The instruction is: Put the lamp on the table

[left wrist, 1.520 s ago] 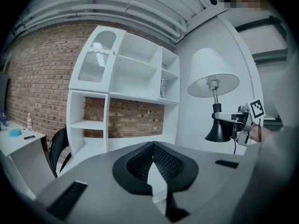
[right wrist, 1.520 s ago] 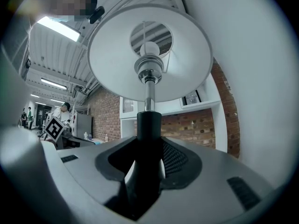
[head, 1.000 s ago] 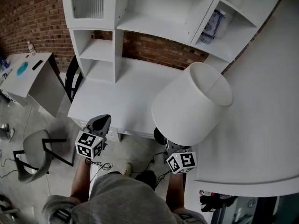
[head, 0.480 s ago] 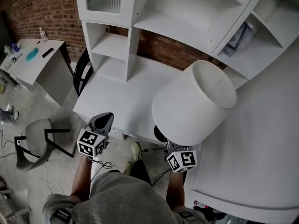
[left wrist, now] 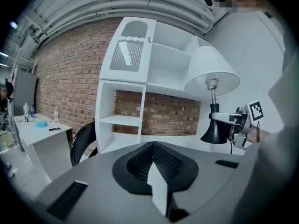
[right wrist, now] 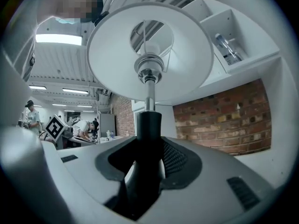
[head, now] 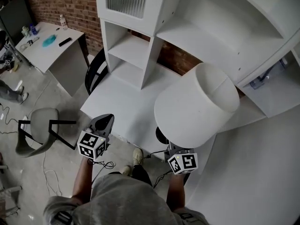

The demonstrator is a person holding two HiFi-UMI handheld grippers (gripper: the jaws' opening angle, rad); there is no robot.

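Inventory on inspection: one lamp [head: 197, 107], two hand-held grippers, two benches, two chairs, one shelf unit.

Your right hand-held gripper [right wrist: 147, 146] has its jaws clamped on the lamp's black cylindrical stem [right wrist: 148, 125], which keeps them fairly wide apart. Your left hand-held gripper [left wrist: 152, 160] has its jaws pressed together with nothing between them. It hangs at the front edge of the near bench [head: 124, 104].

The lamp sits in your right grip over the front right part of the near bench. Its black flared base [left wrist: 214, 132] is at that edge; whether the base touches the surface cannot be told.

- Shade [left wrist: 211, 73]: white, smooth, a tapered drum open at the top.
- Neck [right wrist: 149, 90]: one bright metal tube under a ribbed collar.
- Near bench: white, flat, matt.
- Shelf unit [head: 140, 41]: white, boxy, with one ribbed glass door, set before a red brick wall [head: 51, 8].
- Far bench [head: 54, 48]: pale, with small items on top.
- Grey chair [head: 35, 137]: black frame.
- Black chair [head: 96, 71]: curved back.
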